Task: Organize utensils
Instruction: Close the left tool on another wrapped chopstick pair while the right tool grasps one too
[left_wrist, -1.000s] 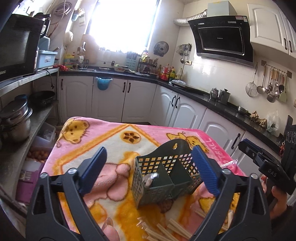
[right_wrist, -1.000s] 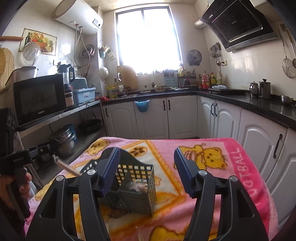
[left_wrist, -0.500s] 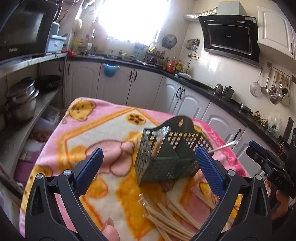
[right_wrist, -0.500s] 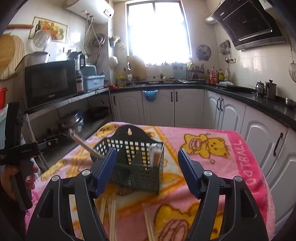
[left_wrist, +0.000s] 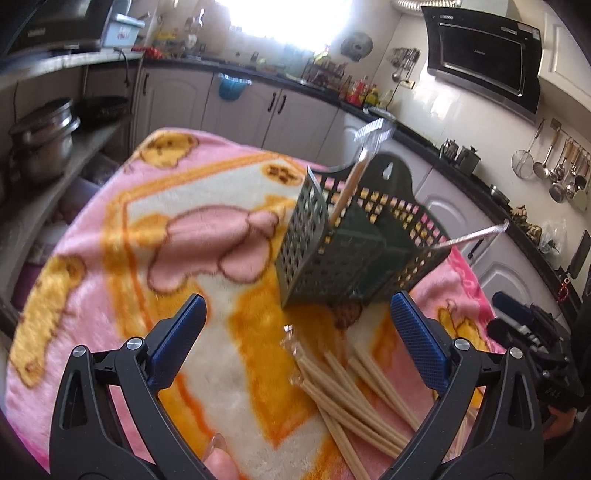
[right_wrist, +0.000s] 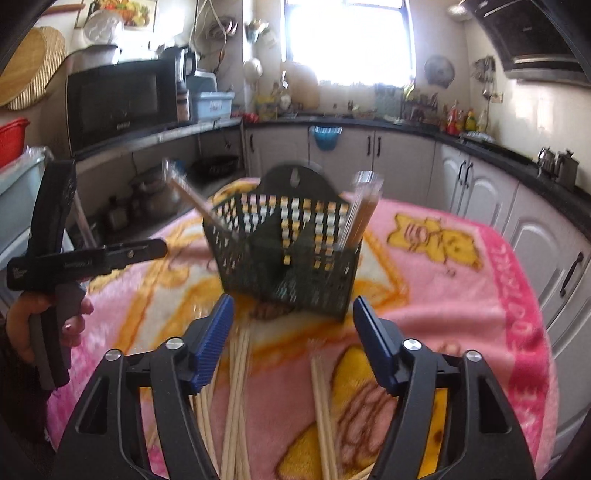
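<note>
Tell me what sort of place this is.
A home kitchen, most likely: a range hood on the wall, ladles hanging on a rail, a microwave on the counter, and white cabinets under a dark worktop.

Pink cartoon blanket carries a green basket and loose chopsticks.

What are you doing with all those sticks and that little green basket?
A person is tidying chopsticks into the green basket on the pink blanket. They hold a hand-held gripper in each hand: the left hand-held gripper and the right hand-held gripper are both open and holding nothing. One wrapped pair stands in one side of the basket, another leans out of the other side. Many loose chopsticks lie on the blanket in front, not yet sorted.
</note>
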